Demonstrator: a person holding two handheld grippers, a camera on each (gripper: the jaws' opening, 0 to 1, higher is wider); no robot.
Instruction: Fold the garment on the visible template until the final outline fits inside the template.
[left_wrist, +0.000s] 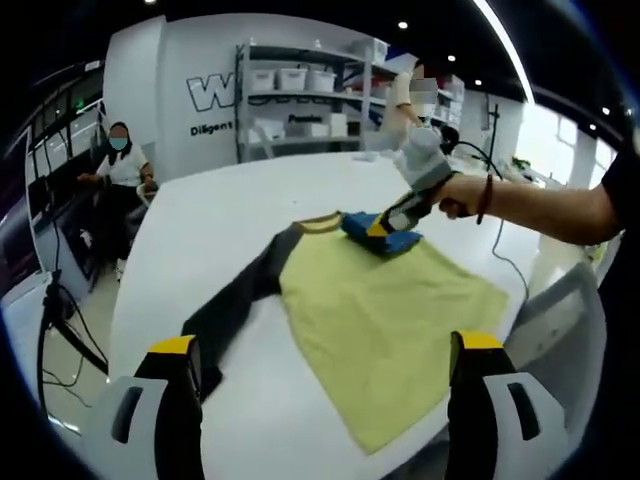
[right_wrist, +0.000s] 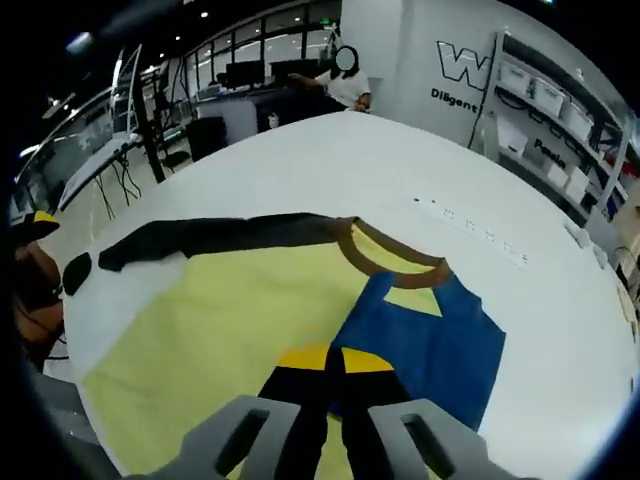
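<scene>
White tabletop (left_wrist: 230, 210) in a big workshop, shelving (left_wrist: 300, 90) along the back wall. Nearest in the left gripper view, the left gripper (left_wrist: 325, 365) hangs with jaws spread wide, nothing in them. Past it the garment (left_wrist: 390, 320) lies flat, yellow body, dark sleeve (left_wrist: 235, 305) trailing out. Farther on, the right gripper (right_wrist: 335, 365) is pinched on the blue sleeve (right_wrist: 440, 350), folded over by the collar (right_wrist: 385, 262). Looks thin, floppy stuff, so I'd grab hems or sleeve ends.

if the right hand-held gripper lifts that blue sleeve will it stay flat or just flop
Probably flop: the blue sleeve already lies folded over the yellow shirt body, so it bends easily. It looks thin and light, like the dark sleeve trailing limp across the white table. The right hand-held gripper appears to pinch it shut.
</scene>
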